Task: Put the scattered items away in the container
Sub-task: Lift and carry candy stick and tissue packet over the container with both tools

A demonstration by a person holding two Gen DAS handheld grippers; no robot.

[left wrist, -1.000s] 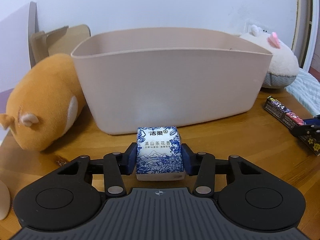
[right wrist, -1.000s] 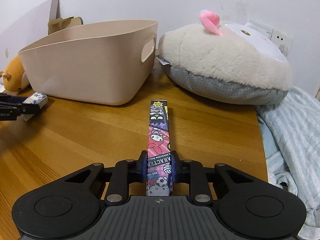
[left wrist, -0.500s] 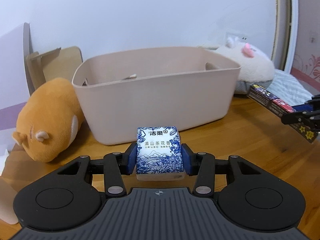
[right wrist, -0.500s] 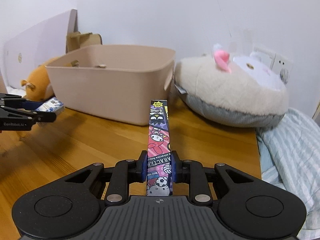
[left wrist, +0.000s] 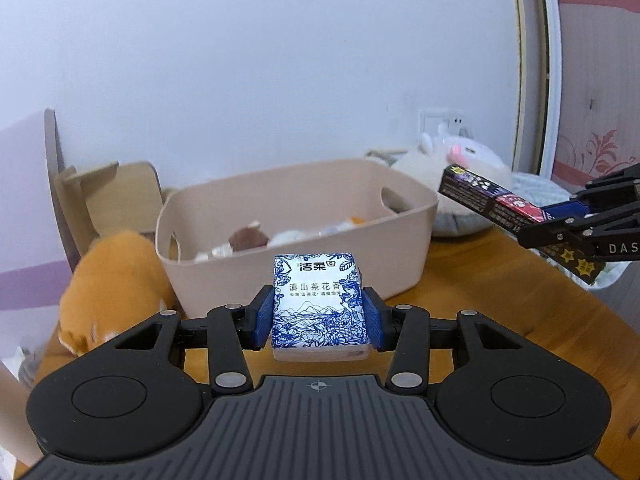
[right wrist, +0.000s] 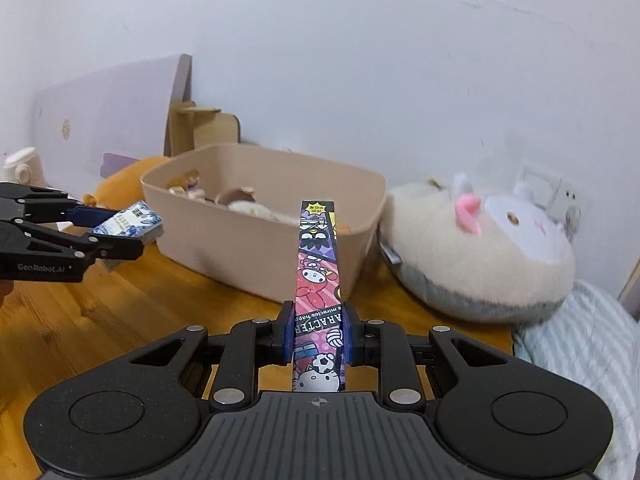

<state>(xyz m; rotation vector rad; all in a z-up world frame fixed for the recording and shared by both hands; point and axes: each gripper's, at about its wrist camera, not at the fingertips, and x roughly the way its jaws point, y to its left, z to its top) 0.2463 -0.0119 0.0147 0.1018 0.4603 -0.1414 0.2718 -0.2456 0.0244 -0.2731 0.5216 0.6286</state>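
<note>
I held tissue pack (left wrist: 319, 304) pinched in left hand-held gripper (left wrist: 319, 322), long sticker box (right wrist: 318, 280) pinched in right hand-held gripper (right wrist: 317, 334); container (left wrist: 288, 240) lay ahead at tabletop's far edge, box's long axis pointing toward it.

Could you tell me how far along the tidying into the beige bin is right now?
Done: several small items lie in the bin. In hand: the left gripper holds a tissue pack, the right gripper a long cartoon box, both above the table. Left: dropping both in.
</note>
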